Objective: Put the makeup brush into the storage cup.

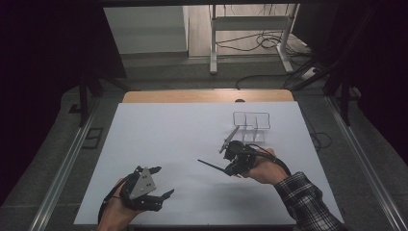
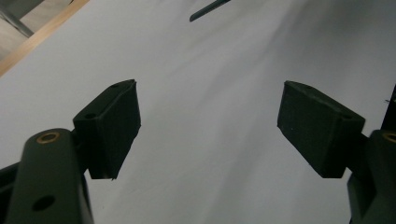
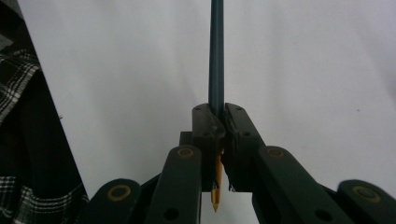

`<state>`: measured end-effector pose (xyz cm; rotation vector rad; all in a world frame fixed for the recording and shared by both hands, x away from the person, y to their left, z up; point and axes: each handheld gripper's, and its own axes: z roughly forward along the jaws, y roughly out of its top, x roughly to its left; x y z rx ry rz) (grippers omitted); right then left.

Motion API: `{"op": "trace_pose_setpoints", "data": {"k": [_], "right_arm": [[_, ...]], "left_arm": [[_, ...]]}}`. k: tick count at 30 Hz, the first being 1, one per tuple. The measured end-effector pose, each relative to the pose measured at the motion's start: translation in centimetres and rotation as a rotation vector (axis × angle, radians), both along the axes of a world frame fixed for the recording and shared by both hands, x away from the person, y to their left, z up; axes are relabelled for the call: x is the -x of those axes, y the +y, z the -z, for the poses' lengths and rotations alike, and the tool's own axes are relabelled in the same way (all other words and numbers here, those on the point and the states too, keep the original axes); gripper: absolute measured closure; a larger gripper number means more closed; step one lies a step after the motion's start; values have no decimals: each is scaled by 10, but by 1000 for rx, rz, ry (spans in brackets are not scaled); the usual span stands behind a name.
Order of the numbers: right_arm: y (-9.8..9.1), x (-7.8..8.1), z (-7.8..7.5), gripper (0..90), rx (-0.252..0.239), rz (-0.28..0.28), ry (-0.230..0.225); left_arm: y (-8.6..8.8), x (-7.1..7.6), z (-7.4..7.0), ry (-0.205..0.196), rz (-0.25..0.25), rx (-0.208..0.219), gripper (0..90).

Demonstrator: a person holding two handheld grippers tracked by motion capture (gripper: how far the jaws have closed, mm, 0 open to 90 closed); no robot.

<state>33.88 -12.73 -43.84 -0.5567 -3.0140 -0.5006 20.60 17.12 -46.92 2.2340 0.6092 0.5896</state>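
One pencil point(image 3: 216, 56) is riding clamped in the right claw point(image 1: 234, 159), just short of the wire holder point(image 1: 251, 121). Left claw point(image 1: 158, 182) is hanging open, empty. Next, probably: tipping the pencil into the holder.

1. My right gripper point(image 3: 217, 122) is matt black plastic with brass-coloured rivets, and it clamps a pencil point(image 3: 215, 56).
2. The pencil has a smooth dark painted shaft and a bare wood tip.
3. My left gripper point(image 2: 208, 126) has dull, slightly grainy black pads.
4. The tabletop point(image 1: 183, 139) carries a smooth matt white sheet, with wood showing at its far edge.
5. The wire rack point(image 1: 251, 121) beyond the pencil is thin shiny metal.
6. My sleeve point(image 1: 308, 202) is checked cloth.
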Motion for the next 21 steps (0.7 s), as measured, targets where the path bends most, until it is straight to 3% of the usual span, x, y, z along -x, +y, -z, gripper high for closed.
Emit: {"op": "trace_pose_setpoints", "data": {"k": [11,16,17,21], "right_arm": [[5,10,-3,835,-20,-32,22],[6,14,-6,835,-25,-50,29],[7,15,-7,835,-26,-55,35],[7,17,-9,835,-29,-59,33]], "left_arm": [[-31,-13,-2,-68,103,-83,306],[-48,-22,-3,-106,160,-141,353],[-54,-25,-3,-123,178,-169,366],[-62,-31,-2,-141,200,-190,393]]}}
